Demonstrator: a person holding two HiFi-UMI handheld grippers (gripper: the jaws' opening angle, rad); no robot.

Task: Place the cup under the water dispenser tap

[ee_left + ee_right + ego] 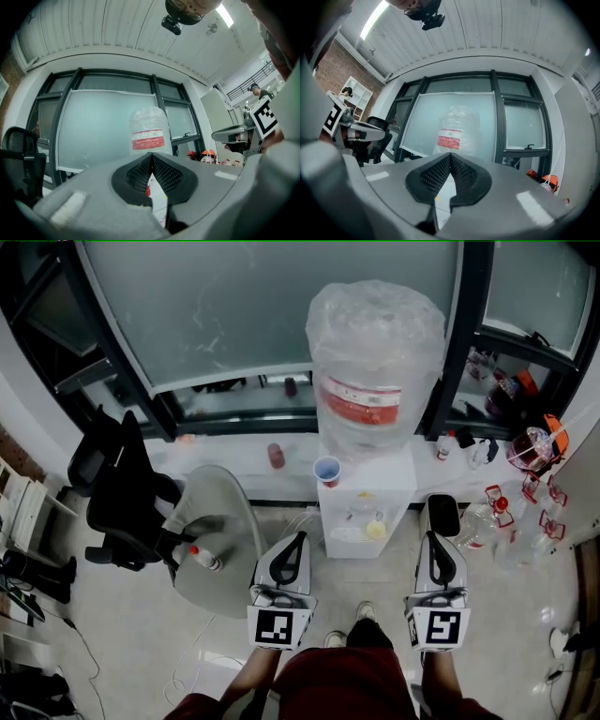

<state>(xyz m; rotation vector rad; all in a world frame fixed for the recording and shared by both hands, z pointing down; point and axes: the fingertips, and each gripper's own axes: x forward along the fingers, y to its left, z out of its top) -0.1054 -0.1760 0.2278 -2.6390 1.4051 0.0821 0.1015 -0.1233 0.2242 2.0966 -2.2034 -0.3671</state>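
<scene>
A small blue-rimmed cup stands on the top left corner of the white water dispenser, beside the big clear bottle. The dispenser's tap recess faces me, below the cup. My left gripper is held low in front of the dispenser's left side, jaws shut and empty. My right gripper sits just right of the dispenser, also shut on nothing. In the left gripper view the pads meet below the bottle. The right gripper view shows its pads closed, with the bottle ahead.
A black office chair and a grey chair carrying a small bottle stand to the left. Several empty bottles crowd the floor at the right. A dark jar rests on the window ledge. My legs are at the bottom.
</scene>
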